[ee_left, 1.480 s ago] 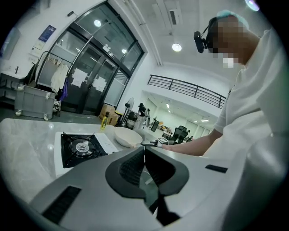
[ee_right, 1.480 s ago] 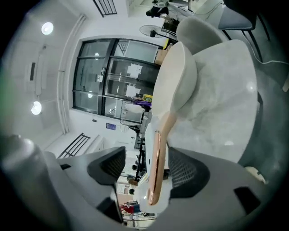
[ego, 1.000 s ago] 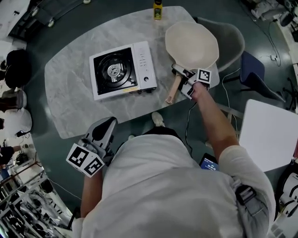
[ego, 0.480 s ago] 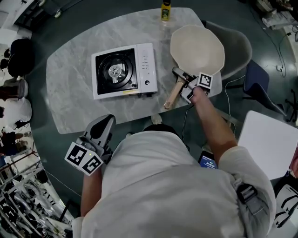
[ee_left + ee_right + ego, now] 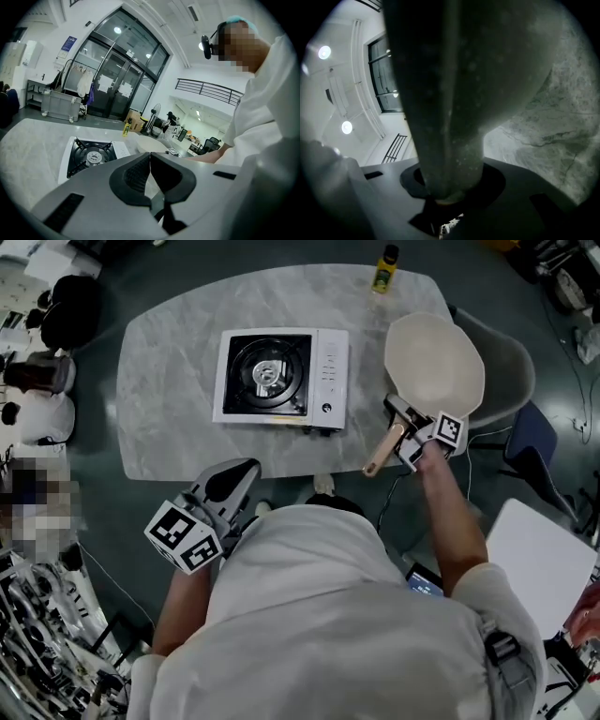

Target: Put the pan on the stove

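Observation:
A cream pan (image 5: 433, 367) with a wooden handle (image 5: 380, 454) sits at the right end of the marble table (image 5: 169, 427), partly past its edge. My right gripper (image 5: 405, 427) is shut on the neck of the handle where it meets the pan. In the right gripper view the pan's underside (image 5: 478, 70) fills the frame and runs down between the jaws of the right gripper (image 5: 450, 187). The white single-burner stove (image 5: 281, 379) stands mid-table, left of the pan. My left gripper (image 5: 234, 482) hangs shut and empty off the table's near edge, seen as the left gripper (image 5: 150, 176) facing the stove (image 5: 89, 157).
A yellow bottle (image 5: 383, 269) stands at the table's far edge. A grey chair (image 5: 511, 371) sits behind the pan and a white panel (image 5: 544, 549) lies at the right. Bags and gear crowd the floor at left.
The head view has swung, so the table and stove sit further right in frame. My right gripper stays at the pan's handle. The left gripper hangs much as before.

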The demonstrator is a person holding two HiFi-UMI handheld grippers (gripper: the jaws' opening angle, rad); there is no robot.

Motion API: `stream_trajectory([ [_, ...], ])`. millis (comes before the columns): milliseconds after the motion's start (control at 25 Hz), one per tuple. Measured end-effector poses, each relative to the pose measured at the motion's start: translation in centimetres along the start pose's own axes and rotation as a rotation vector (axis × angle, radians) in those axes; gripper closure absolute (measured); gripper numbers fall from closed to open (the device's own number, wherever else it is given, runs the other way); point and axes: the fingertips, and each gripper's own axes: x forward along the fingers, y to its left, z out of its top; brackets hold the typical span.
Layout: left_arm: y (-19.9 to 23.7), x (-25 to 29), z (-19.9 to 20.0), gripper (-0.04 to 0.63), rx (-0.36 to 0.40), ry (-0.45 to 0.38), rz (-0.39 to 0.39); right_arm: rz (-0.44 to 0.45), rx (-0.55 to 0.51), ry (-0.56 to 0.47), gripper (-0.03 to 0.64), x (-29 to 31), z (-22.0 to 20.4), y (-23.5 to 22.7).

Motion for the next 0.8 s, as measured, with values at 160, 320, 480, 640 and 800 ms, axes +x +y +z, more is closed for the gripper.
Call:
stream_trajectory([
  [160, -0.1, -0.1, -0.3, 0.575, 0.006, -0.007, -0.016, 0.001, -0.03, 0.045, 0.485, -0.6, -0.9, 1.4],
  [320, 0.3, -0.8, -0.5, 0.575, -0.006, -0.021, -0.017, 0.012, -0.073, 0.116, 0.485, -0.4, -2.0, 3.9],
  [480, 0.7, -2.0, -0.7, 0.575, -0.013, -0.036, -0.014, 0.027, -0.099, 0.191, 0.485, 0.7, -3.8, 7.0],
  [640, 0.7, -3.1, -0.8, 0.575, -0.008, -0.064, -0.019, 0.048, -0.115, 0.259, 0.485, 1.9, -5.6, 9.9],
  [800, 1.2, -4.9, -1.0, 0.575, -0.027, -0.092, 0.004, 0.065, -0.126, 0.325, 0.485, 4.0, -7.9, 12.0],
])
